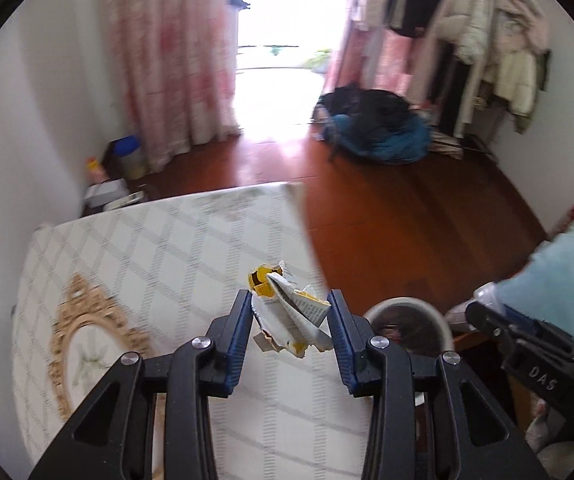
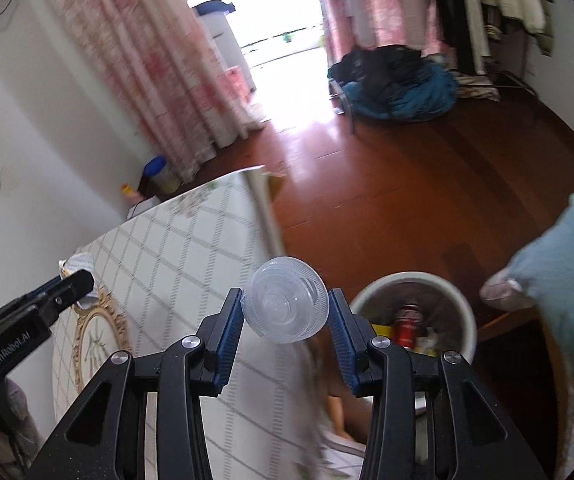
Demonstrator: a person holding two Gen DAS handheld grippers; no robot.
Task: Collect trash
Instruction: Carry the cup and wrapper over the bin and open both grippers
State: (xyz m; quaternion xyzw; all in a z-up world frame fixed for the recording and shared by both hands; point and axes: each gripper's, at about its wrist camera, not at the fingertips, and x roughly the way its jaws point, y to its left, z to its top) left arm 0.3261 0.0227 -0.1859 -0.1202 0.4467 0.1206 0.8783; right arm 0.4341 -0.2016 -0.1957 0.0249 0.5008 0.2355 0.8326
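My left gripper (image 1: pixel 289 300) is shut on a crumpled white and yellow paper wrapper (image 1: pixel 287 312), held above the table with the checked cloth (image 1: pixel 167 248). My right gripper (image 2: pixel 286 300) is shut on a clear plastic cup (image 2: pixel 285 300), its round base facing the camera, over the table's right edge. A white trash bin (image 2: pixel 463 308) stands on the floor just right of the table and holds a red can (image 2: pixel 405 326) and other scraps. The bin (image 1: pixel 443 320) also shows right of the left gripper. The right gripper's black body (image 1: pixel 535 356) appears in the left wrist view, the left gripper's body (image 2: pixel 31 320) in the right wrist view.
A person's light blue sleeve (image 2: pixel 559 264) hangs right of the bin. The wooden floor (image 2: pixel 407 184) stretches to a pile of dark and blue clothes (image 2: pixel 399 84). Pink curtains (image 2: pixel 159 60) flank a bright doorway. Jars and boxes (image 1: pixel 127 160) sit in the corner by the wall.
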